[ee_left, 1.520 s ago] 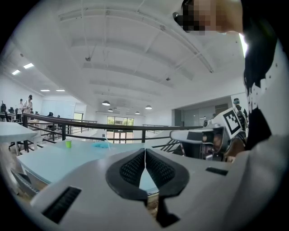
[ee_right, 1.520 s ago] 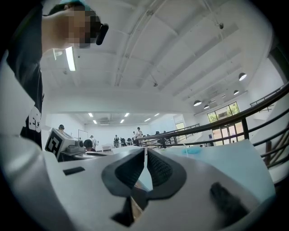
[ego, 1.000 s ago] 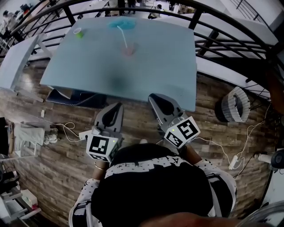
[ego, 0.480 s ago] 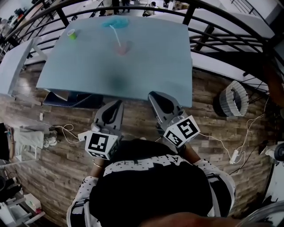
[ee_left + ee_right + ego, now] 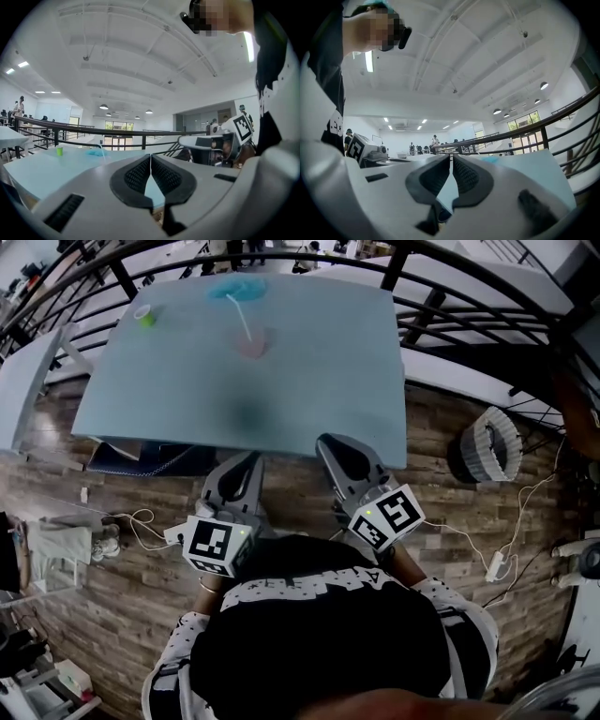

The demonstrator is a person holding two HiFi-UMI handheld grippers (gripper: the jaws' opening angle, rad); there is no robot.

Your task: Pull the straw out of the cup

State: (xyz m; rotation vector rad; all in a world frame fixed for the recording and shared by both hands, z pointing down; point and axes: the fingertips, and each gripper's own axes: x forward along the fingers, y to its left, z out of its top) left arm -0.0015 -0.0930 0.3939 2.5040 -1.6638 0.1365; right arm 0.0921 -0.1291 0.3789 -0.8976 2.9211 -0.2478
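Head view: left claw (image 5: pixel 250 459) and right claw (image 5: pixel 329 442) closed, straw (image 5: pixel 241 320) in cup (image 5: pixel 251 346)

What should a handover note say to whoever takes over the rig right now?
Left gripper: jaws shut, empty, held near the body, short of the table's near edge.
Right gripper: also shut and empty, beside the left.
Cup: on the far part of the table, with the straw standing in it and leaning away to the left. A small green cup sits at the far left corner.
Done: nothing yet.
Left: reach across, probably steady the cup with one gripper, grip the straw with the other, pull it out.
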